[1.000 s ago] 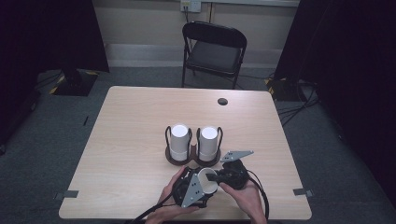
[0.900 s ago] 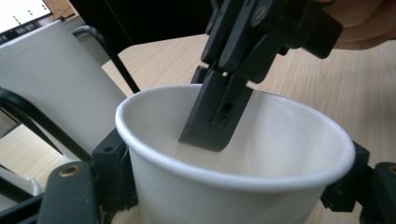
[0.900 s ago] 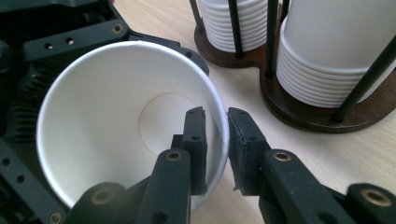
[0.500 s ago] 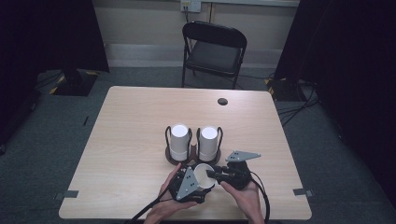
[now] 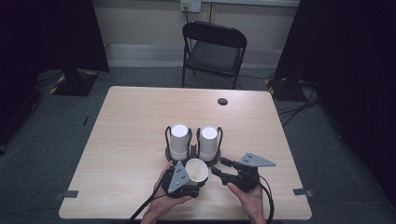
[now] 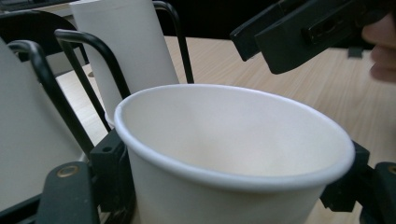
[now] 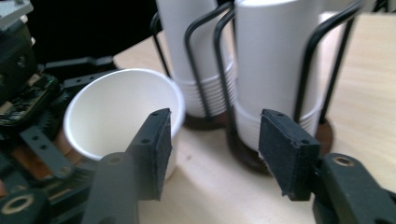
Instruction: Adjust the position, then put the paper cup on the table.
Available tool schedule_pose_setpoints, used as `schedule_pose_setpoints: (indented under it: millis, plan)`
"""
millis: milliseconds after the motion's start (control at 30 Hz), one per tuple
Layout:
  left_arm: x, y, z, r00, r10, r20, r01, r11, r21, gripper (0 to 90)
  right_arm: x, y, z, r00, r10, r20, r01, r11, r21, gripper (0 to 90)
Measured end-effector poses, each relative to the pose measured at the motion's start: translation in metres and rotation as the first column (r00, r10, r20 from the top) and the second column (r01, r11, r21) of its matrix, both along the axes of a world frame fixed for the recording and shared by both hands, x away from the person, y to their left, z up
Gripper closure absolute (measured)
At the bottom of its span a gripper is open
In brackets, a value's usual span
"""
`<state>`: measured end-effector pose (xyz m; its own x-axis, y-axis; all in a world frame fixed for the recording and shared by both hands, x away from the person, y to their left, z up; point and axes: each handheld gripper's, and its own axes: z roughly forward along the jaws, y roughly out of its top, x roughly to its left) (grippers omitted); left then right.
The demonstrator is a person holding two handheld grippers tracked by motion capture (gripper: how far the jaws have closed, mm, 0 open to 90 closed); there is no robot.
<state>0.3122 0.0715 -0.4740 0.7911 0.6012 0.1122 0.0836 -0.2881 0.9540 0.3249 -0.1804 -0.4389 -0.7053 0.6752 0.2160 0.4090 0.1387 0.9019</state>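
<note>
My left gripper (image 5: 194, 179) is shut on a white paper cup (image 5: 197, 171) near the table's front edge, with the cup's open mouth tilted up. In the left gripper view the cup (image 6: 224, 140) sits between the black pads (image 6: 109, 158). My right gripper (image 5: 223, 167) stands open just right of the cup, its jaws pointing left and not touching it. Through the right gripper view, the cup (image 7: 116, 112) lies left of the open gripper (image 7: 219, 144). Two stacks of white cups (image 5: 179, 141) (image 5: 208, 142) stand upright in black wire holders just behind.
The light wooden table (image 5: 130, 121) has a round cable hole (image 5: 222, 101) near its far edge. A black folding chair (image 5: 212, 49) stands beyond the table. Dark curtains hang on both sides, and cables trail from both grippers towards the person.
The cup in my left gripper has moved a little left and towards the wire holders. My right gripper, close against the cup before, now stands apart from it to the right.
</note>
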Motion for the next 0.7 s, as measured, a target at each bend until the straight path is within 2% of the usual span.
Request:
schedule_pose_setpoints:
  millis: [33, 167, 233, 333, 400, 567, 667, 700]
  plan:
    - [0.000, 0.002, 0.000, 1.0000, 0.000, -0.006, 0.000, 0.9999, -0.013, 22.6, -0.001, -0.002, -0.001, 0.9998, -0.014, 0.014, 0.014, 1.000, 0.010, 42.1]
    - [0.002, 0.009, 0.002, 0.9996, 0.026, -0.015, -0.026, 0.9995, -0.017, 22.5, -0.002, -0.011, -0.005, 0.9960, -0.073, 0.051, 0.071, 0.997, 0.038, 36.3]
    - [0.003, 0.011, 0.004, 0.9988, 0.045, -0.020, -0.046, 0.9982, -0.038, 22.5, -0.002, -0.016, -0.008, 0.9946, -0.092, 0.048, 0.089, 0.994, 0.065, 34.1]
    - [0.004, 0.019, 0.006, 0.9981, 0.057, -0.021, -0.058, 0.9972, -0.048, 22.5, -0.003, -0.021, -0.012, 0.9904, -0.127, 0.056, 0.122, 0.989, 0.083, 30.9]
    - [0.005, 0.023, 0.007, 0.9978, 0.063, -0.022, -0.064, 0.9964, -0.055, 22.5, -0.004, -0.025, -0.014, 0.9849, -0.161, 0.063, 0.157, 0.985, 0.071, 27.7]
    - [0.008, 0.037, 0.007, 0.9967, 0.078, -0.023, -0.079, 0.9948, -0.065, 22.4, -0.005, -0.033, -0.020, 0.9734, -0.220, 0.066, 0.214, 0.974, 0.078, 23.2]
    - [0.010, 0.045, 0.007, 0.9949, 0.098, -0.026, -0.099, 0.9928, -0.067, 22.3, -0.005, -0.038, -0.023, 0.9626, -0.258, 0.084, 0.249, 0.963, 0.100, 21.7]
    - [0.011, 0.048, 0.008, 0.9946, 0.102, -0.022, -0.103, 0.9926, -0.064, 22.4, -0.006, -0.039, -0.023, 0.9530, -0.291, 0.085, 0.283, 0.954, 0.096, 20.1]
